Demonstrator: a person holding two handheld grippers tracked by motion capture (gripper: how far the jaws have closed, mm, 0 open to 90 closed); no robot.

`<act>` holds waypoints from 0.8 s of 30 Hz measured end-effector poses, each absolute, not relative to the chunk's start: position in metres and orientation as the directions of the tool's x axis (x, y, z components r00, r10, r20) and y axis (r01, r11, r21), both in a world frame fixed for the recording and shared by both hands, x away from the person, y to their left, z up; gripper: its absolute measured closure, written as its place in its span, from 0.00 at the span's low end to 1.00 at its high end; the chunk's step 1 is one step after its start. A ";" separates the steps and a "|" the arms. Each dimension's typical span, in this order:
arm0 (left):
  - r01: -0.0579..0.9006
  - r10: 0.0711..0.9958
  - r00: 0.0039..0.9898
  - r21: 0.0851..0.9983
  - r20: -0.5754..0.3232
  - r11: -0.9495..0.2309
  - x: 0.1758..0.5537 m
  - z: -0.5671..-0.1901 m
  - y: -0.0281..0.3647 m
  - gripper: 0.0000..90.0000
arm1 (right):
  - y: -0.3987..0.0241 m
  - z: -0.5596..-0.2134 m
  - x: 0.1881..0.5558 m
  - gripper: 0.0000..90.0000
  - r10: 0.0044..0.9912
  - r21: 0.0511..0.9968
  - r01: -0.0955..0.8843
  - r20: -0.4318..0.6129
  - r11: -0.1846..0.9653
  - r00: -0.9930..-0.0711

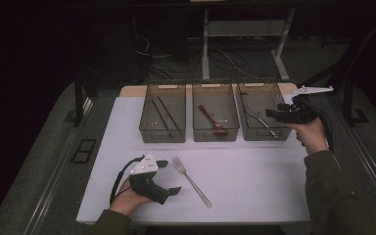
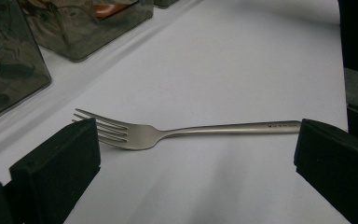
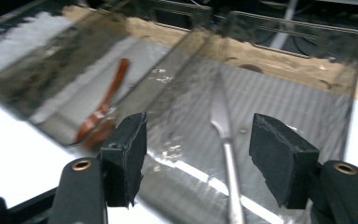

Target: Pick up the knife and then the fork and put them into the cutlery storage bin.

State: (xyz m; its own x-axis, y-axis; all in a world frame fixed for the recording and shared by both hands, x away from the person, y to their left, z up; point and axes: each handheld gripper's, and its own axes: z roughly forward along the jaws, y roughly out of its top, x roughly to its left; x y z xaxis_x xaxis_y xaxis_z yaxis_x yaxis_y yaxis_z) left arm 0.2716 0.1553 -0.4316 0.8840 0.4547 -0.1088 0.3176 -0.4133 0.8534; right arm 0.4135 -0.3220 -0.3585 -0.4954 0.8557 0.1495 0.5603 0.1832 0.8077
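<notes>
Cutlery is being sorted into bins: a metal utensil (image 3: 223, 135) lies in the right bin (image 1: 274, 134) below the spread right gripper (image 1: 274, 113). The fork (image 2: 177, 133) on the table (image 1: 254, 181) is framed by the spread left gripper (image 2: 196, 163); closing on it is judged next

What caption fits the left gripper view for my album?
A silver fork lies on the white table between the open left gripper.

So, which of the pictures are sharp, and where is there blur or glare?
High view: dim, dark surroundings, the white table evenly lit. Left gripper view: sharp on the fork, soft shadows. Right gripper view: motion blur, glare streaks on the clear bin holding metal cutlery.
</notes>
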 end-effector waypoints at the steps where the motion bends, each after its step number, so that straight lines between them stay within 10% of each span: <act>1: 0.317 0.455 0.884 0.854 -0.108 -0.413 0.272 -0.432 0.155 0.00 | -0.322 -0.358 0.409 0.40 0.848 0.810 0.557 0.156 0.183 -0.507; 11: 0.314 0.455 0.884 0.855 -0.105 -0.413 0.271 -0.431 0.155 0.00 | -0.306 -0.359 0.367 0.40 0.806 0.789 0.571 0.178 0.225 -0.564; 24: 0.319 0.456 0.884 0.849 -0.105 -0.422 0.271 -0.432 0.154 0.00 | -0.277 -0.387 0.330 0.63 0.746 0.792 0.543 0.179 0.277 -0.642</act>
State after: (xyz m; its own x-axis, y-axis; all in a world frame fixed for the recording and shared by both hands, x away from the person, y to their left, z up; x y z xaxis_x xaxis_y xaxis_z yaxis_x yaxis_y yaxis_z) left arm 0.2714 0.1540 -0.4323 0.8839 0.4558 -0.1051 0.3185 -0.4220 0.8488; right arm 0.3298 -0.2772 -0.3866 -0.6416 0.7459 0.1787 0.5433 0.2775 0.7924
